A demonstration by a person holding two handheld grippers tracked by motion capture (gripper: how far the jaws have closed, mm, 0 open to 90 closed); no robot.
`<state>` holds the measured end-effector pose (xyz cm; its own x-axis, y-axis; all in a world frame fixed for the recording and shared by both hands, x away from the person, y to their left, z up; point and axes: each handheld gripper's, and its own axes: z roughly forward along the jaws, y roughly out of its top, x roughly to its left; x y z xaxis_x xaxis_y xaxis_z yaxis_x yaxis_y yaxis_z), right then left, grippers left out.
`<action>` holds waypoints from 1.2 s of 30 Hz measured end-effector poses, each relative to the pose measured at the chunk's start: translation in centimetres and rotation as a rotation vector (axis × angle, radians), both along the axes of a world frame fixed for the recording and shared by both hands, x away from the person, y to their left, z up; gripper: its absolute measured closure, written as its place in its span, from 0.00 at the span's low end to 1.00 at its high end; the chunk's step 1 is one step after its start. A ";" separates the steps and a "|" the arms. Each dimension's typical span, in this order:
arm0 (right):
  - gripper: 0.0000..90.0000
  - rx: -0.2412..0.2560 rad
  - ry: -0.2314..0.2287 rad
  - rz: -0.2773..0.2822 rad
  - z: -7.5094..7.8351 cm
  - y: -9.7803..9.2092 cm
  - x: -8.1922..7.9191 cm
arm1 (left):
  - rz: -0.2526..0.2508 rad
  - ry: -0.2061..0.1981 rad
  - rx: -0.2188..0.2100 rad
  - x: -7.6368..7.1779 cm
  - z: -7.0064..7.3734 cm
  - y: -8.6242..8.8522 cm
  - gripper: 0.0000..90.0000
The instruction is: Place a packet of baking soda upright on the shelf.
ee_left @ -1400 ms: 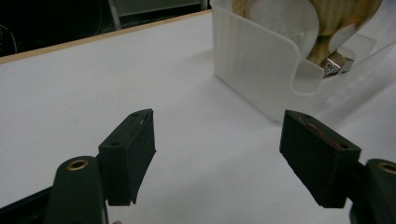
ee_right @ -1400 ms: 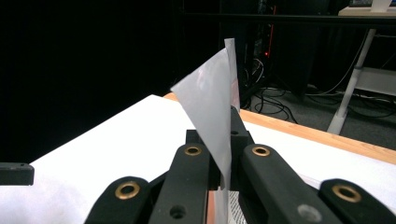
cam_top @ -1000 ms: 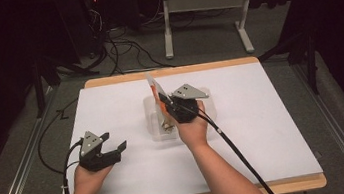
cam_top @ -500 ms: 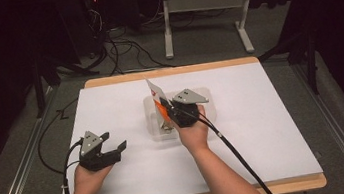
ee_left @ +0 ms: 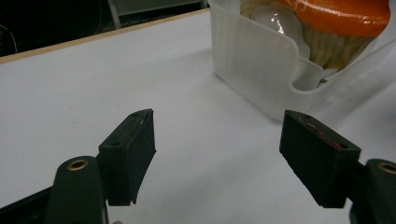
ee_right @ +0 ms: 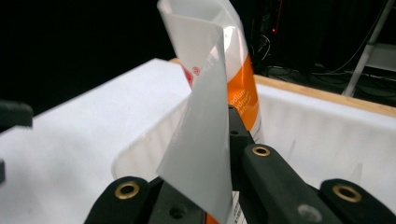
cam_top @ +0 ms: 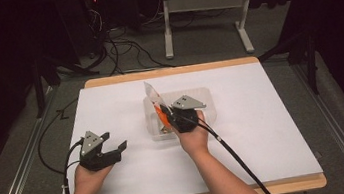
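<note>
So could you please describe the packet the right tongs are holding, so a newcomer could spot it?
On the white table top, find the clear plastic bin near the middle. Rising from it, pinched in the right tongs, is an orange-and-white snack packet, the one colourful thing there, its silvery top tilted up.

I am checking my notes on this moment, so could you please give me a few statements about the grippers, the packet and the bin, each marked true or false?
1. The right gripper is shut on the orange and white packet. True.
2. The left gripper holds the packet as well. False: its jaws stand wide open with nothing between them, over the white table.
3. The packet lies flat on the table outside the bin. False: it is held upright, its lower end inside the clear plastic bin.
4. The clear plastic bin sits on the white table. True.
5. The left gripper is apart from the bin. True: in the high view it is off to the bin's left.
</note>
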<state>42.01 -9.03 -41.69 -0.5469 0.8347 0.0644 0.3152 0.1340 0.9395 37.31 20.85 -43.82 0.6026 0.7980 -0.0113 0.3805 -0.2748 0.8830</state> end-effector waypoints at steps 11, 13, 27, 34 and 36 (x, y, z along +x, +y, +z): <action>0.93 0.019 -0.013 0.008 0.6 -0.2 -0.8 | 0.002 0.000 0.000 0.0 0.0 0.0 0.30; 0.89 0.016 -0.010 0.013 0.8 -0.3 -0.8 | 0.001 -0.001 0.000 0.0 0.0 0.0 0.30; 0.48 -0.012 -0.001 0.025 2.2 -0.3 -1.3 | 0.000 0.001 -0.002 0.1 0.0 0.0 0.30; 0.27 -0.018 0.010 0.019 2.3 -0.4 -1.5 | -0.001 0.002 0.001 0.1 -0.1 0.0 0.30; 0.24 -0.022 0.007 0.021 2.4 -0.4 -1.4 | 0.000 0.001 -0.001 0.1 -0.1 0.0 0.30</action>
